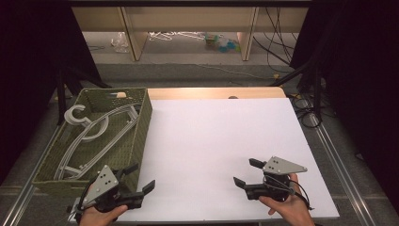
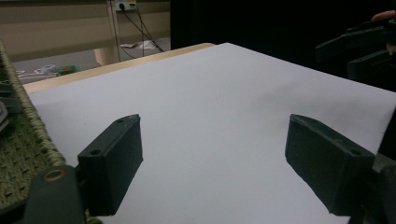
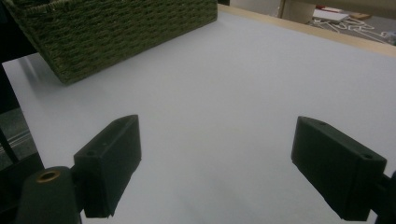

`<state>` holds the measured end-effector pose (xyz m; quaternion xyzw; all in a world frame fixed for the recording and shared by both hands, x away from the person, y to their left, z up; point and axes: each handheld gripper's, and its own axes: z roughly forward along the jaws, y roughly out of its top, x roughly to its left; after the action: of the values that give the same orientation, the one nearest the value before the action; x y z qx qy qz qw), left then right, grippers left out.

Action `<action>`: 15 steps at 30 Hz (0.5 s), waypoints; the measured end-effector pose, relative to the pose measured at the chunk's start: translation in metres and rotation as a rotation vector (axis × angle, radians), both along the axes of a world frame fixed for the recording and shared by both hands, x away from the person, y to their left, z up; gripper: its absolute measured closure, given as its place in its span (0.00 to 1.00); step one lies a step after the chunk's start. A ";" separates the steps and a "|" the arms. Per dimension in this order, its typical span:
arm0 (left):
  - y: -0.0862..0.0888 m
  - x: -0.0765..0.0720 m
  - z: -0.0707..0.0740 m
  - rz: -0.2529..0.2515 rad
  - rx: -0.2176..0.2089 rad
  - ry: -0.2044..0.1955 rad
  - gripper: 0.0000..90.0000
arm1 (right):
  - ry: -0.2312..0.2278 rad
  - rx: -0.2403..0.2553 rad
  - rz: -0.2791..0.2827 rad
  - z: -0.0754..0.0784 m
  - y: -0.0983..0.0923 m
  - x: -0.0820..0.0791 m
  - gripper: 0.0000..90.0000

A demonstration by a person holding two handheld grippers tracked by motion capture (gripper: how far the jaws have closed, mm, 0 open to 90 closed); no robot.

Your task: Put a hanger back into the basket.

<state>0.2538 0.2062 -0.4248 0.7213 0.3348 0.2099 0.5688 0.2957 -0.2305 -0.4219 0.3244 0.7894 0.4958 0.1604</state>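
A green woven basket [image 1: 143, 123] stands on the left of the white table [image 1: 221, 141] and holds several grey clothes hangers [image 1: 89, 127]. My left gripper [image 1: 140, 179] is low at the table's front left, just by the basket's near right corner, with its jaws wide apart over bare white surface [image 2: 210, 154]. My right gripper [image 1: 248, 172] rests at the front right, also open and empty, pointing left toward the basket [image 3: 112, 32]. The right gripper's jaws appear at the right edge of the left gripper view [image 2: 364, 46].
Beyond the table's far wooden edge [image 1: 211, 92] lies a floor with cables, more hangers and wooden furniture legs. Dark curtains and stands flank both sides. A metal rail runs along the table's right side [image 1: 339, 160].
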 end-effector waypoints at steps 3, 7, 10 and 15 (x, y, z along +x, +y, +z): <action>-0.002 -0.005 -0.002 -0.001 0.022 -0.011 0.20 | -0.003 0.012 -0.009 0.001 -0.002 -0.006 0.19; 0.000 -0.007 -0.007 0.004 0.042 -0.011 0.20 | -0.005 0.021 -0.011 -0.002 -0.003 -0.011 0.19; 0.002 -0.007 -0.008 0.003 0.037 -0.007 0.20 | -0.003 0.033 0.004 -0.005 -0.001 -0.014 0.19; 0.000 -0.007 -0.008 -0.004 0.035 -0.005 0.20 | 0.004 0.004 0.017 -0.008 0.001 -0.015 0.19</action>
<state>0.2468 0.2064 -0.4331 0.7314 0.3280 0.2166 0.5572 0.2810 -0.2298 -0.4297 0.3188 0.7915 0.4982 0.1540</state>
